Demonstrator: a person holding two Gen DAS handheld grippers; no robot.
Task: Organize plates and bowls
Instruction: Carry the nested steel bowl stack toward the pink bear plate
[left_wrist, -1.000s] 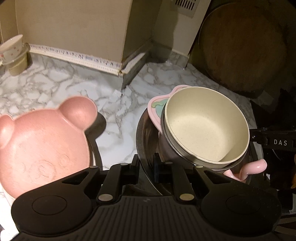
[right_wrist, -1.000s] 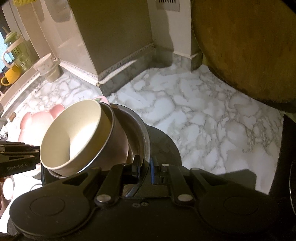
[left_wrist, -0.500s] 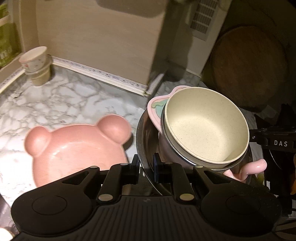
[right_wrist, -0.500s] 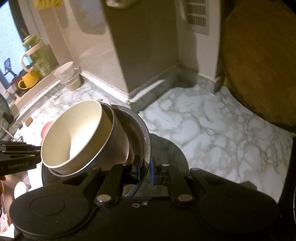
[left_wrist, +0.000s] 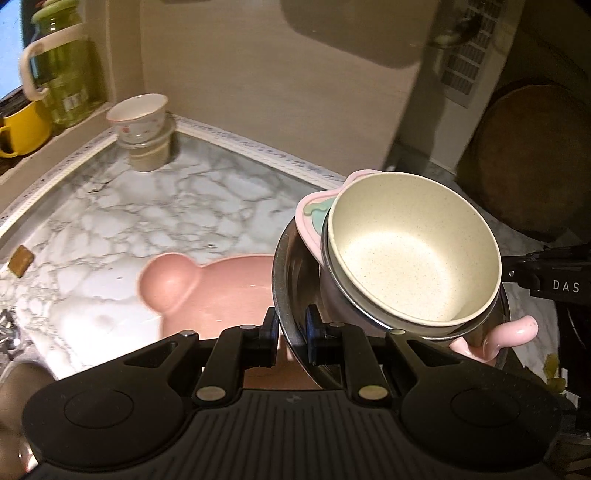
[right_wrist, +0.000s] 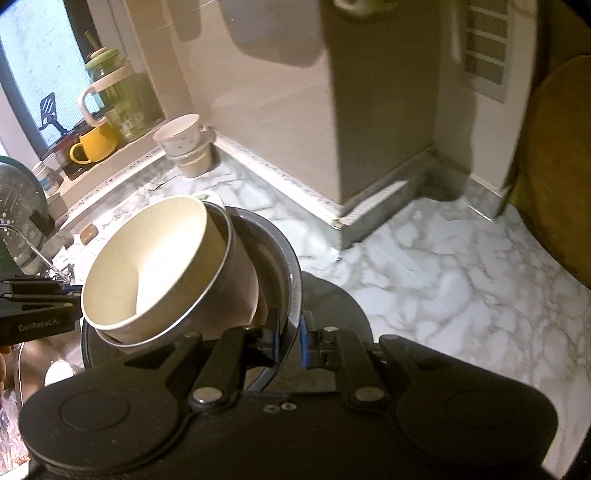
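Note:
A large steel bowl (left_wrist: 291, 266) carries a tilted stack: a cream bowl (left_wrist: 410, 251) nested in a smaller steel bowl, with a pink plate (left_wrist: 308, 218) behind them. My left gripper (left_wrist: 291, 326) is shut on the steel bowl's near rim. My right gripper (right_wrist: 289, 341) is shut on the opposite rim of the same steel bowl (right_wrist: 284, 258), with the cream bowl (right_wrist: 147, 266) leaning left. The stack is held above the marble counter. A pink bear-shaped plate (left_wrist: 207, 291) lies on the counter below, partly hidden by the stack.
Two stacked cups (left_wrist: 144, 129) stand at the back wall, also in the right wrist view (right_wrist: 188, 147). A yellow mug (right_wrist: 92, 146) and green jar (right_wrist: 110, 96) sit on the sill. A round wooden board (left_wrist: 528, 158) leans at right. A wall column (right_wrist: 376, 110) juts onto the counter.
Both grippers have lifted the bowl stack higher and back from the counter. The pink bear plate now lies farther below and more under the stack; more of the windowsill shows.

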